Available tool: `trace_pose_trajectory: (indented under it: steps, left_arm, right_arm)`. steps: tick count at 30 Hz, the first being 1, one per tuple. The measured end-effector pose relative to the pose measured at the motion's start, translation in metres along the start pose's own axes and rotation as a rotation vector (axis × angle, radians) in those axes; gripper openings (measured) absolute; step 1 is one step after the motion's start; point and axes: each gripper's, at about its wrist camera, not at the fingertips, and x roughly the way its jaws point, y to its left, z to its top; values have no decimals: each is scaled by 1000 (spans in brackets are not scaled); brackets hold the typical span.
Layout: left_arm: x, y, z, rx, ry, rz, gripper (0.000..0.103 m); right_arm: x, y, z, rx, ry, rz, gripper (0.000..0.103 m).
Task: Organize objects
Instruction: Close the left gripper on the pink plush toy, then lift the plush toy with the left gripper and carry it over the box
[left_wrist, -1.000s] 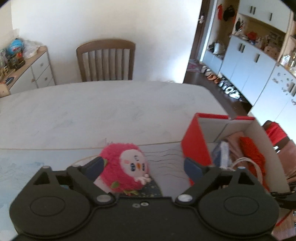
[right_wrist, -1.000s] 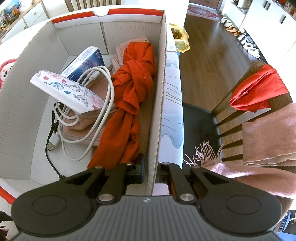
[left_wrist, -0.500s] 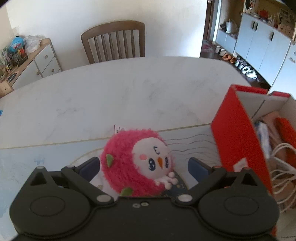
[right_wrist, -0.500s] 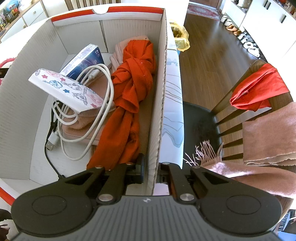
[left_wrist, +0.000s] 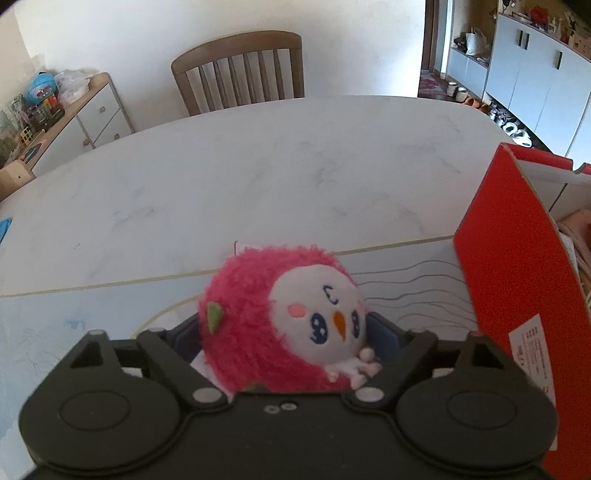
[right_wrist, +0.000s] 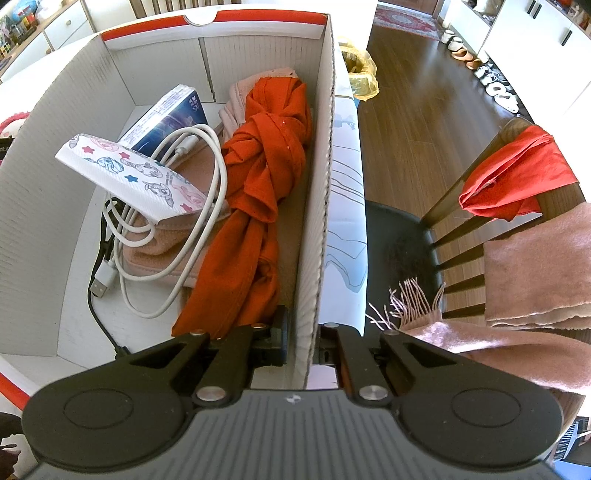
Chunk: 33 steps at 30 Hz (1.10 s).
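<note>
The plush toy (left_wrist: 284, 321) hides the left gripper's (left_wrist: 286, 336) fingertips; the red box (left_wrist: 517, 280) runs off the right edge, its contents barely visible.

Wooden chair (left_wrist: 242, 70) behind marble table (left_wrist: 258, 177)

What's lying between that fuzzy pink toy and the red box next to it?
Nothing stands there. In the left wrist view, only a bare strip of the printed mat separates the pink plush toy from the red box.
</note>
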Motion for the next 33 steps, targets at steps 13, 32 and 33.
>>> trace_pose_trajectory:
  steps: [13, 32, 33]
  left_arm:
    - [-20, 1, -5, -10, 6, -19, 80]
    - [-132, -13, 8, -20, -126, -177, 80]
    - [-139, -17, 9, -14, -137, -187, 80]
  right_arm:
    - [0, 0, -1, -8, 0, -3, 8]
    - [-1, 2, 1, -12, -12, -13, 6]
    - [-2, 3, 1, -14, -14, -14, 6]
